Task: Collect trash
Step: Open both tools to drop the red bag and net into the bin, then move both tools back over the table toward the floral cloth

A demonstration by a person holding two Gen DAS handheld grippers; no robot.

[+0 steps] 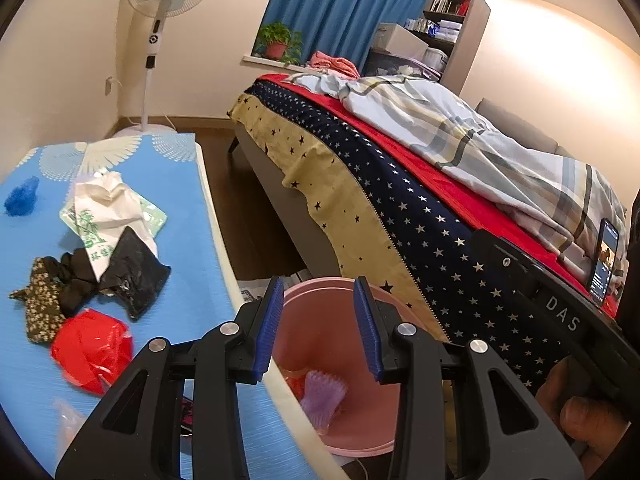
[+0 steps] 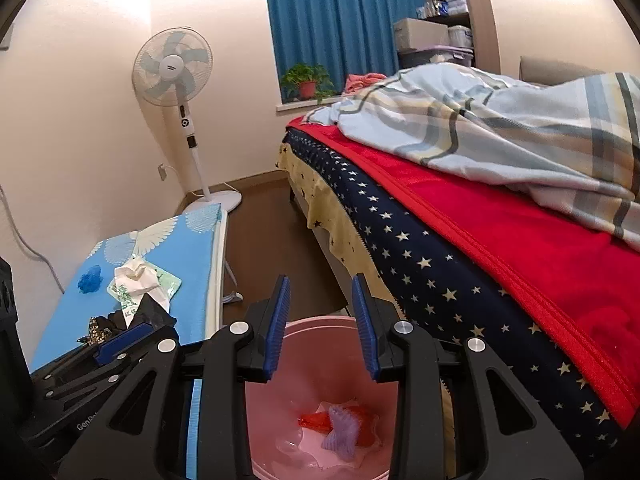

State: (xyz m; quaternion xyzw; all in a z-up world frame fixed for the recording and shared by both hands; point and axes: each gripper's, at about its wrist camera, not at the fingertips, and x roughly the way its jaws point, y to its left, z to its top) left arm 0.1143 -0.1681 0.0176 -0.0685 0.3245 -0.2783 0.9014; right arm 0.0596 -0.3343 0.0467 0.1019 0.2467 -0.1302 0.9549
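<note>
My left wrist camera looks forward and down along the left gripper, close over the pink bin just beyond its fingertips, with the blue table to its left. My right wrist camera faces the same way above that bin, and both share the bed, fan and curtain ahead.

Left gripper: jaws apart, nothing between them, poised above pink bin holding a purple scrap. Blue-topped table: red wad near its front edge, black bag and white wrapper mid-surface, blue scrap by the left edge. Person's hand at the view's lower right.
</note>
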